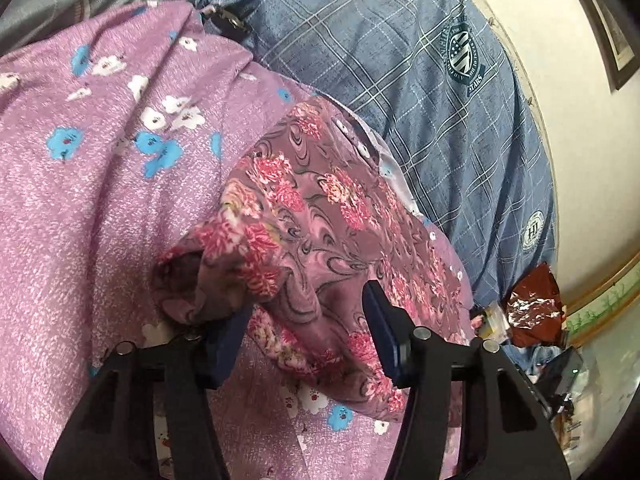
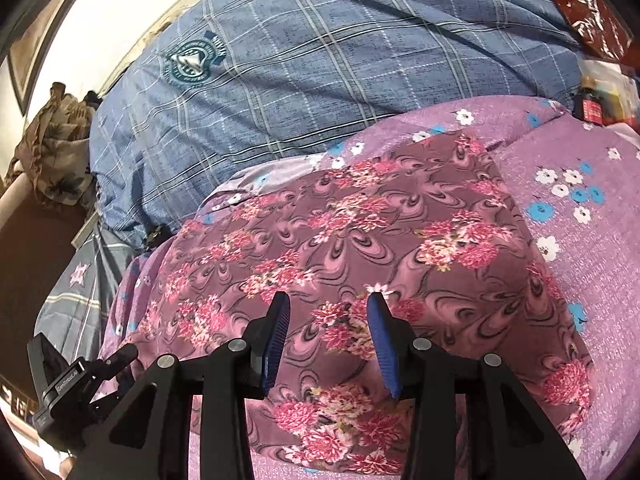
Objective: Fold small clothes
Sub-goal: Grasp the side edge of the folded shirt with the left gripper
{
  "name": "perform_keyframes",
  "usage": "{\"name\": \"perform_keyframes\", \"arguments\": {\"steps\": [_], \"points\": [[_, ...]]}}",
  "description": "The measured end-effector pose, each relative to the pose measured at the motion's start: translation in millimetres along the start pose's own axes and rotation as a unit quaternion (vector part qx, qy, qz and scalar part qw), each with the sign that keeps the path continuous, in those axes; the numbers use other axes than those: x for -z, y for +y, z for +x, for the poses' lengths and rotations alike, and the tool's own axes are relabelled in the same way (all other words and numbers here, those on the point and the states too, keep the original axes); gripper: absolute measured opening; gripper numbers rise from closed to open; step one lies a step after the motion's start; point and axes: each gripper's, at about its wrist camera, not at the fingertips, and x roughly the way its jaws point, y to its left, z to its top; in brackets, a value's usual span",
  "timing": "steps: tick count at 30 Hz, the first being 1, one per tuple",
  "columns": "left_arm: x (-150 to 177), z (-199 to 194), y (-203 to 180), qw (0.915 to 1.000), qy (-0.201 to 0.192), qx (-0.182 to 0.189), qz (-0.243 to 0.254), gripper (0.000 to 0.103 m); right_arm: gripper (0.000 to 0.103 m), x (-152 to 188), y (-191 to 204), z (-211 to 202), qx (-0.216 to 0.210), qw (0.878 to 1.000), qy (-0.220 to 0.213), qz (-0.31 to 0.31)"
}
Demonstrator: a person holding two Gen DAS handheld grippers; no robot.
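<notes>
A small maroon garment with pink flowers (image 1: 320, 216) lies on a purple flowered bedsheet (image 1: 80, 200). In the left wrist view its near-left corner is bunched up and lifted over my left finger. My left gripper (image 1: 308, 312) is open, with the garment's edge lying between the fingers. In the right wrist view the garment (image 2: 400, 220) lies mostly flat as a folded rectangle. My right gripper (image 2: 330, 312) is open just above its near part, holding nothing.
A blue plaid quilt (image 2: 300, 64) lies bunched beyond the garment, against a cream wall (image 1: 580, 152). A red foil bag (image 1: 532, 300) and small clutter sit at one end. A camouflage cloth (image 2: 52, 152) hangs at the far left. The left gripper's body (image 2: 80, 384) shows low left.
</notes>
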Motion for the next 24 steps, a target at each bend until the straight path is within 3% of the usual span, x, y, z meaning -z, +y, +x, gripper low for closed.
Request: {"name": "perform_keyframes", "arguments": {"steps": [2, 6, 7, 8, 9, 10, 16, 21, 24], "points": [[2.7, -0.8, 0.1, 0.9998, -0.002, -0.016, 0.008, 0.039, 0.041, 1.1, 5.3, -1.3, -0.014, 1.000, -0.001, -0.007], [8.6, -13.4, 4.0, 0.9999, -0.002, -0.010, -0.009, 0.039, 0.039, 5.4, 25.2, 1.4, -0.056, 0.998, 0.006, -0.026], [10.6, -16.4, 2.6, 0.9998, -0.003, -0.021, -0.002, 0.045, 0.038, 7.3, 33.3, 2.8, -0.068, 0.997, 0.009, -0.036], [12.3, -18.0, 2.3, 0.9995, -0.001, -0.032, -0.001, 0.062, 0.037, 9.5, 41.9, 4.5, -0.077, 0.996, 0.012, -0.048], [13.3, -19.4, 3.5, 0.9992, 0.002, -0.038, -0.008, 0.070, 0.037, 11.7, 49.8, 5.8, -0.083, 0.995, 0.013, -0.059], [13.8, -21.3, 5.9, 0.9994, -0.001, -0.028, -0.018, 0.076, 0.037, 14.7, 59.5, 7.3, -0.089, 0.993, 0.016, -0.072], [12.2, -16.4, 8.9, 0.9991, 0.006, -0.022, -0.035, 0.081, 0.037, 32.1, 91.8, 19.3, -0.087, 0.988, 0.032, -0.124], [-3.9, -4.7, 10.6, 0.9982, -0.005, -0.020, -0.057, 0.081, 0.037, 37.9, 93.0, 27.3, -0.089, 0.988, 0.047, -0.119], [-5.9, -1.0, 10.2, 0.9984, -0.016, -0.025, -0.049, 0.067, 0.035, 37.7, 94.5, 29.4, -0.092, 0.988, 0.049, -0.117]]}}
